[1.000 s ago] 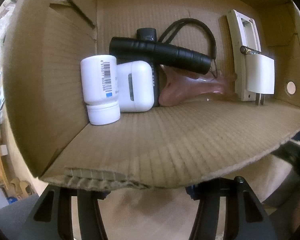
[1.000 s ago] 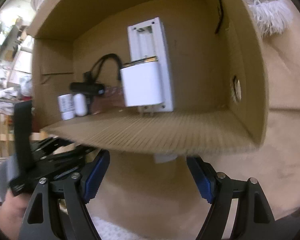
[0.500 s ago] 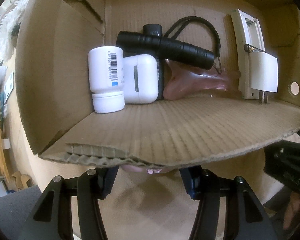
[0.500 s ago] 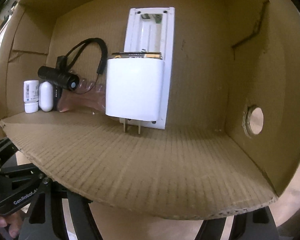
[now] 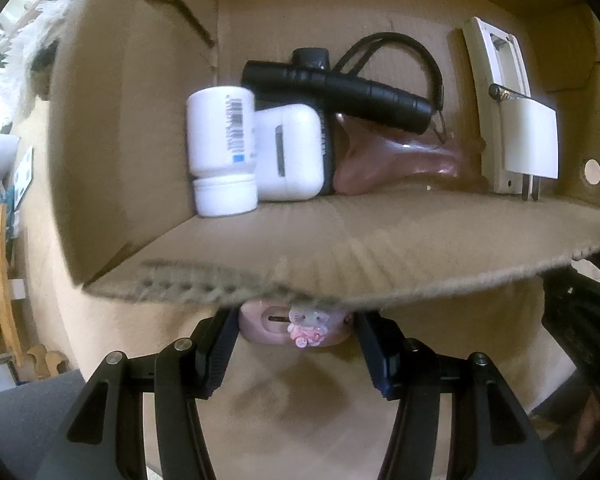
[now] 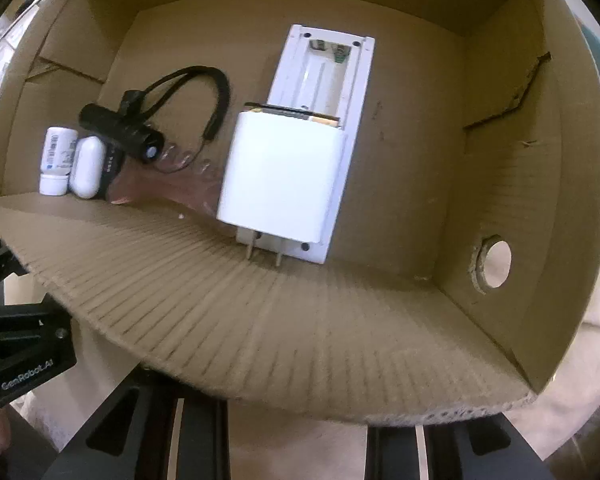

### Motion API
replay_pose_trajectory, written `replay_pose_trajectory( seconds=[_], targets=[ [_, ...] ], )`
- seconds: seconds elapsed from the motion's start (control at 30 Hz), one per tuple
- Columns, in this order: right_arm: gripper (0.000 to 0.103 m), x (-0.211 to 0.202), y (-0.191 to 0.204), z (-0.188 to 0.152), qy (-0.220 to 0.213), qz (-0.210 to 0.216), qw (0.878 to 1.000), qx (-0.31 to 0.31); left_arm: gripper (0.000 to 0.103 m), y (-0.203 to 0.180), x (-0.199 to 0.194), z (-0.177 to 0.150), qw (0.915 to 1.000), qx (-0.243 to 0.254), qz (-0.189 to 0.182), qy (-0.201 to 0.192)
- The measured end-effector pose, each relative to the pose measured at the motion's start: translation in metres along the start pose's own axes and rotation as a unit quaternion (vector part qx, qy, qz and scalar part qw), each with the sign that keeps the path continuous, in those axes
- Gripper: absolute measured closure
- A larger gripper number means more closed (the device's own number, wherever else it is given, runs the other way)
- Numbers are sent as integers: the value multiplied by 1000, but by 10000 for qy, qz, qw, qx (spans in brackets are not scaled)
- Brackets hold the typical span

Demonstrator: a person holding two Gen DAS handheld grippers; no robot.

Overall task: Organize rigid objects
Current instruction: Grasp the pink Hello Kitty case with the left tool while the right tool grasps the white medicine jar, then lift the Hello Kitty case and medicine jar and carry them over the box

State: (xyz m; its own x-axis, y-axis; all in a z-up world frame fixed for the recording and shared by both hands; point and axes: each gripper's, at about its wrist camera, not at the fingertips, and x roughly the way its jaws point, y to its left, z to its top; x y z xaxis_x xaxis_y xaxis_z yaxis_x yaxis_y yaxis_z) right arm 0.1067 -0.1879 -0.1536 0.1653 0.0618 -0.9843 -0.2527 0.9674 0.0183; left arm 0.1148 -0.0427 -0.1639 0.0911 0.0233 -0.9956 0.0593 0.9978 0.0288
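A pink case [image 5: 288, 326] sits clamped between the left gripper [image 5: 294, 340] fingers.

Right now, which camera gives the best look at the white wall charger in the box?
The right wrist view: the white wall charger sits near centre, large, its broad face and both prongs clear. The left wrist view shows it small at the right edge, distorted, against the white battery case.

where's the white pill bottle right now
The pill bottle lies at the box's left end, cap toward the camera, touching the white earbud case on its right, below the black flashlight.
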Motion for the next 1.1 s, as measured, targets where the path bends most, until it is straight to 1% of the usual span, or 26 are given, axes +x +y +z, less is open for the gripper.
replay_pose_trajectory(
  seconds=[0.3,0.33,0.43,0.6,0.73,0.87,0.97,1.03,1.1],
  targets=[
    [75,-12,14,-13,-75,109,9999,-106,50,10,-1,-17,9999,-88,81,46],
    [75,-15,22,-14,-93,120,9998,-115,50,11,-2,-19,9999,-109,84,56],
    [75,-24,22,-19,-146,177,9997,-81,50,14,-4,-26,9997,-193,117,72],
    [75,-41,24,-29,-285,313,9991,5,50,23,-18,-44,9988,-457,156,-91],
    [75,-62,17,-34,-556,490,9971,151,50,25,-36,-55,9972,-450,350,-481],
    [75,-87,8,-45,-943,688,9926,320,50,33,-63,-64,9924,-570,533,-951],
    [75,-114,1,-53,-1542,882,9829,480,50,34,-87,-72,9865,-665,600,-1369],
    [75,-130,-7,-53,-1963,901,9752,483,50,35,-104,-71,9816,-705,629,-1662],
    [75,-138,-12,-50,-2239,886,9694,484,50,36,-124,-70,9754,-730,672,-1971]
  ],
)
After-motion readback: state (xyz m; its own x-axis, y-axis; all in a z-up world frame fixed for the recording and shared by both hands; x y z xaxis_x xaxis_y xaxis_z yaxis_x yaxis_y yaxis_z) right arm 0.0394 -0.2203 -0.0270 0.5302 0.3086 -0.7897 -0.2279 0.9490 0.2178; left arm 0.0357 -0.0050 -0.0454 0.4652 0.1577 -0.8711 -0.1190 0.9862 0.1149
